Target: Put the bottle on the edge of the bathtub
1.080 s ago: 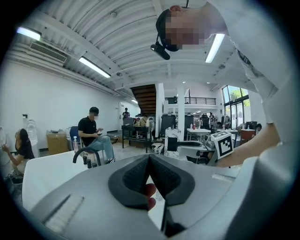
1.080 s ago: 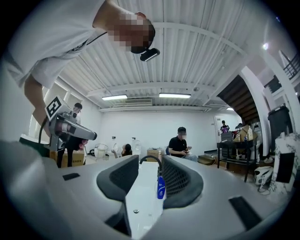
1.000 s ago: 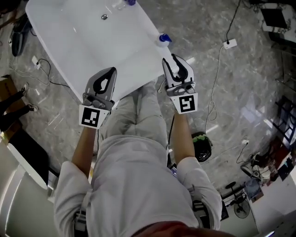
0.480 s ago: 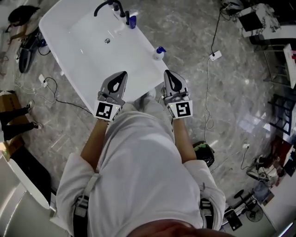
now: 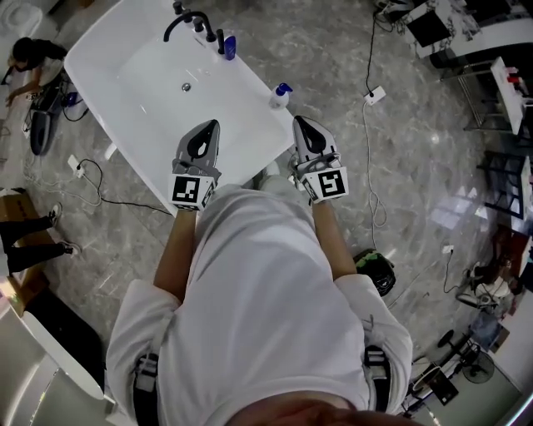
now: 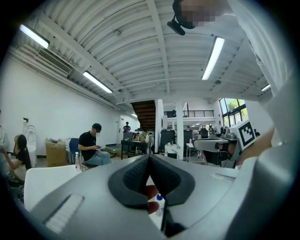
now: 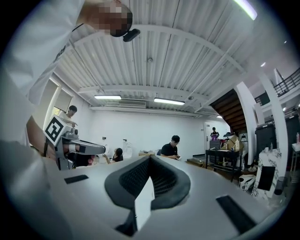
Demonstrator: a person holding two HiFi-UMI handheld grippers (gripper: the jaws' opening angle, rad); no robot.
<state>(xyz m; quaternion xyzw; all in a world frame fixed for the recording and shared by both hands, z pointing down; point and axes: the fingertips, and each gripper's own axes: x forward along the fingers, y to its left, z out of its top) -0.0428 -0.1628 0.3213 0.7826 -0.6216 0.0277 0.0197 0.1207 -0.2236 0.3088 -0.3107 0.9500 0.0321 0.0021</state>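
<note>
Person is standing at the near end of the white bathtub (image 5: pixel 92 75), holding both grippers out in front. Left gripper (image 5: pixel 211 126) is hovering over the tub's near end, jaws clenched tight w/ nothing between them. Right gripper (image 5: pixel 298 121) is hanging right by the near-right corner of the tub, jaws also clamped together & empty.

The bottle (image 5: pixel 279 96) (pale body, blue cap) is standing upright on the tub's right edge, close to that near-right corner. It's sitting just past the right gripper's tips, not touching them. A second, dark blue bottle (image 5: pixel 229 46) is sitting farther along the same edge, right beside the black faucet (image 5: pixel 187 18) at the far end.

Cables are trailing across the grey marble floor (image 5: pixel 400 191) on both sides of the tub. Ppl are sitting around in the bg of both gripper views.
</note>
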